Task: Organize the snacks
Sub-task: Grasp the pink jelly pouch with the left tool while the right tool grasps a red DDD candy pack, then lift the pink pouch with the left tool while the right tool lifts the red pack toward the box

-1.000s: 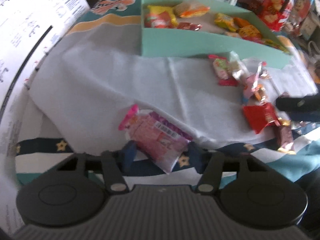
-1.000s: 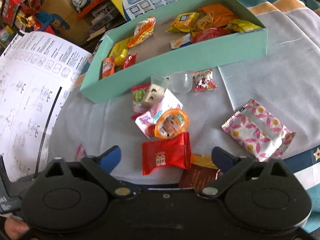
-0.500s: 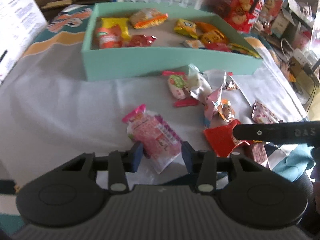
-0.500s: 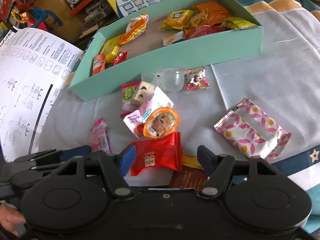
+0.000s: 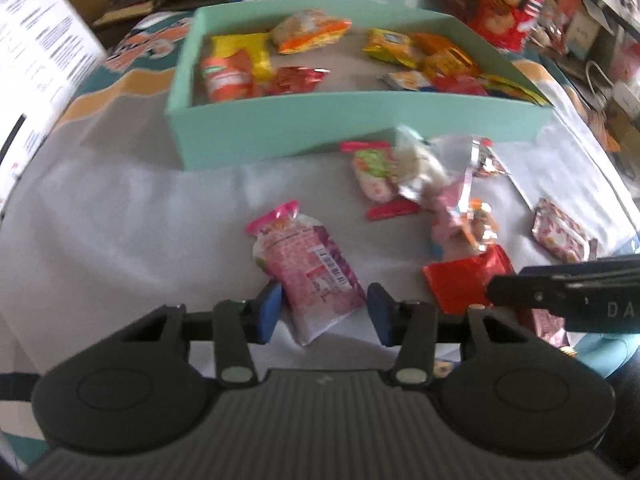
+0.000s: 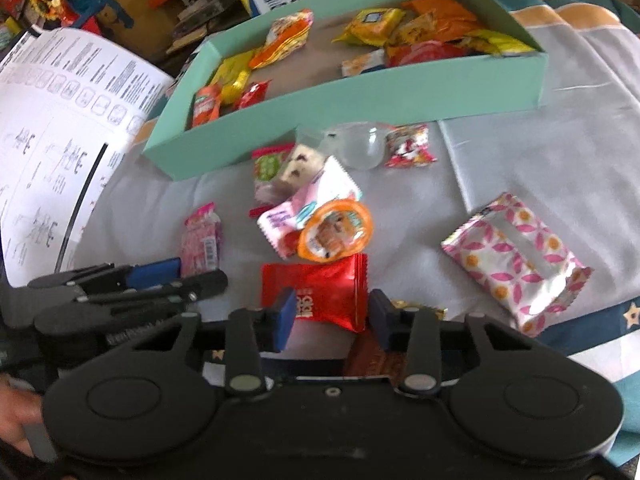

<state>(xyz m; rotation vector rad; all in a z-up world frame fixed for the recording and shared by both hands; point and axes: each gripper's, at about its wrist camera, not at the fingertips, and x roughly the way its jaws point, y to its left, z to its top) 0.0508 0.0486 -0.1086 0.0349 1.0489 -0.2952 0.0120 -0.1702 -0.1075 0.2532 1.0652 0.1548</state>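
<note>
The left gripper (image 5: 322, 312) hovers low over the grey cloth on the table (image 5: 120, 216), its jaws partly open and straddling the near end of a pink snack pouch (image 5: 308, 268). The blue pads sit just beside the pouch's edges; whether either pad touches the wrapper cannot be told, and nothing is gripped yet. The pouch lies flat, barcode side up, its crimped magenta top pointing toward the teal box (image 5: 360, 120), which already holds orange, yellow and red packets.

The right gripper (image 6: 330, 316) is in much the same posture over a red foil packet (image 6: 320, 292): jaws partly open, 1 pad at each side of the packet's near edge, with no clear squeeze on the foil. A brown wrapper (image 6: 372, 360) lies under the gripper. Just beyond the red packet sit an orange round jelly cup (image 6: 336, 230), a pink-and-white sachet (image 6: 316, 196) and a small loose heap of sweets. A flower-patterned pack (image 6: 516, 256) lies apart to the right.

Both targets look light, soft and crinkly, with slick film or foil that may slide or buckle between the pads. A grip across the flat body near the bottom seal, closing gently, seems the surest hold for the pouch; the puffy red packet probably compresses, so its pads should bite past the edge seam. Neither looks fragile, though contents could crush under a hard pinch.
</note>
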